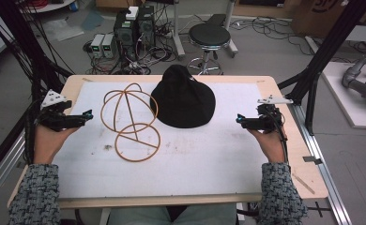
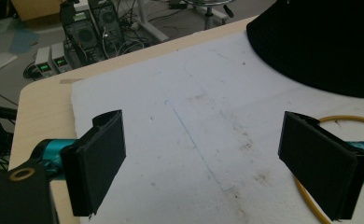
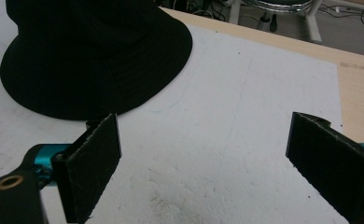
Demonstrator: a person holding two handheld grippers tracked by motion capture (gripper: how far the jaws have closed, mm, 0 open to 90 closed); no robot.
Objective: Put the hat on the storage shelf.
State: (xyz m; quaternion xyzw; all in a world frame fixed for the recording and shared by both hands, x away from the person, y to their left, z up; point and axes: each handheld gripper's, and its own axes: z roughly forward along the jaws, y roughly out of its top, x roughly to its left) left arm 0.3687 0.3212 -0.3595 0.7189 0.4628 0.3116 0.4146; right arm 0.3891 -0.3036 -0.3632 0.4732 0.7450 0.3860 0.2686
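Black hat (image 1: 183, 101) mid-mat; wire stand (image 1: 130, 122) beside; both grippers apart.

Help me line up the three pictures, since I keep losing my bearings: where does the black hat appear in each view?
High view: the black hat sits at the centre of the far half of the white mat, right of the wire hat stand.
Left gripper view: top right corner, beyond the right jaw.
Right gripper view: top left, beyond the left jaw.
Shared landmark: the white mat under the hat's brim.
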